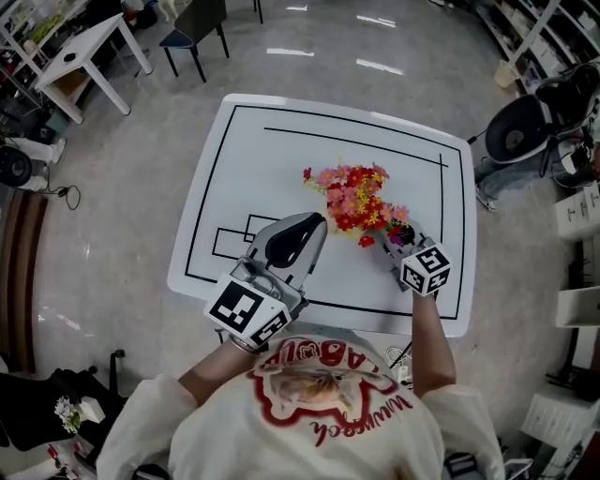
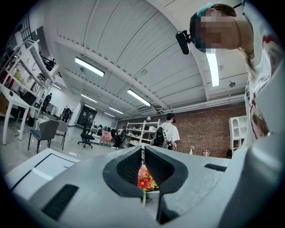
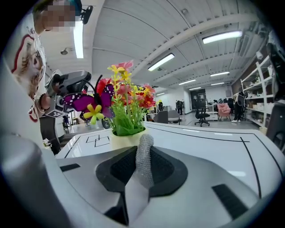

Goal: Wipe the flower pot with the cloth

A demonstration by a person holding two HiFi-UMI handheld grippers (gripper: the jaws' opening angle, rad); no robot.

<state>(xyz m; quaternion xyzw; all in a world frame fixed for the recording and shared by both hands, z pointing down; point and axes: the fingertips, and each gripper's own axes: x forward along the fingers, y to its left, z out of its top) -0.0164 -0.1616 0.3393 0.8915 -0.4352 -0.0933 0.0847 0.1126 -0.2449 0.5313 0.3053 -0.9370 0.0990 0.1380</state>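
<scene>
A cream flower pot [image 3: 124, 141] with green leaves holds red, pink and yellow flowers [image 1: 354, 202] near the middle of the white table [image 1: 281, 150]. In the head view the blooms hide the pot. My right gripper [image 3: 142, 153] is shut on a grey mesh cloth [image 3: 144, 142], whose end pokes up just short of the pot's near side. It sits at the flowers' right [image 1: 398, 232]. My left gripper [image 1: 314, 223] is at the flowers' left, jaws shut with nothing seen between them. Its own view [image 2: 143, 153] shows the flowers [image 2: 144, 178] past the tips.
Black lines and small rectangles mark the table. A white desk [image 1: 84, 52] and a dark chair [image 1: 197, 28] stand at the far left, with black equipment [image 1: 516, 131] and shelving on the right. A person [image 2: 169, 131] stands far off by shelves.
</scene>
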